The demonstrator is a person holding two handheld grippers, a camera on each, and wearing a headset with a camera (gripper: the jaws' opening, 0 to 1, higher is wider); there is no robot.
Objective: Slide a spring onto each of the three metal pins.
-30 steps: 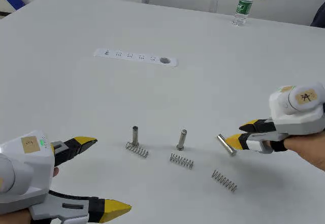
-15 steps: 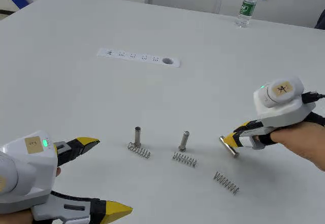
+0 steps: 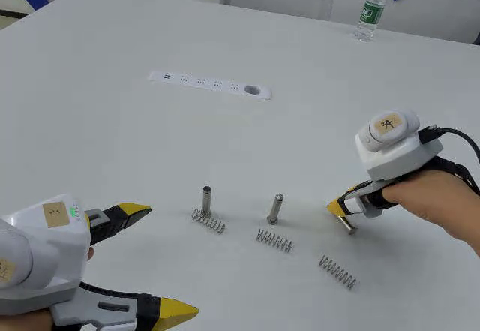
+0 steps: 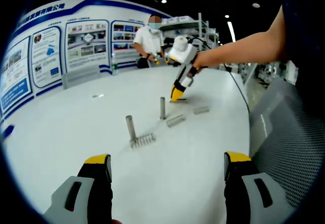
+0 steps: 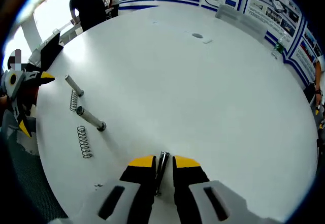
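The white counter (image 3: pixel 112 121) takes up most of the head view. Its far edge runs past the top, and a wide bare stretch lies between the work and that edge. The near right part is also bare.

The left hand-held gripper (image 3: pixel 157 262) hovers low at the near left corner. It is released, jaws spread wide with nothing between them. Its own view (image 4: pixel 166 163) looks across open surface at the pins.

The right hand-held gripper (image 3: pixel 337 208) is at the right, tips angled down, clenched on the third pin (image 3: pixel 347 225). In its own view (image 5: pixel 158 162) that pin (image 5: pixel 161 165) sits between the closed jaws. Whether the pin's lower end touches the counter, I cannot tell.

A power strip (image 3: pixel 210 85) lies flat mid-counter, well apart from the work. A clear bottle (image 3: pixel 370 8) stands upright near the far edge; its contents cannot be made out.

The left pin (image 3: pixel 206 199) and middle pin (image 3: pixel 275 208) stand upright. The left spring (image 3: pixel 208 221) lies at the left pin's foot. The middle spring (image 3: pixel 274 240) lies just beside the middle pin, and the right spring (image 3: pixel 337 271) lies near the right hand-held gripper.
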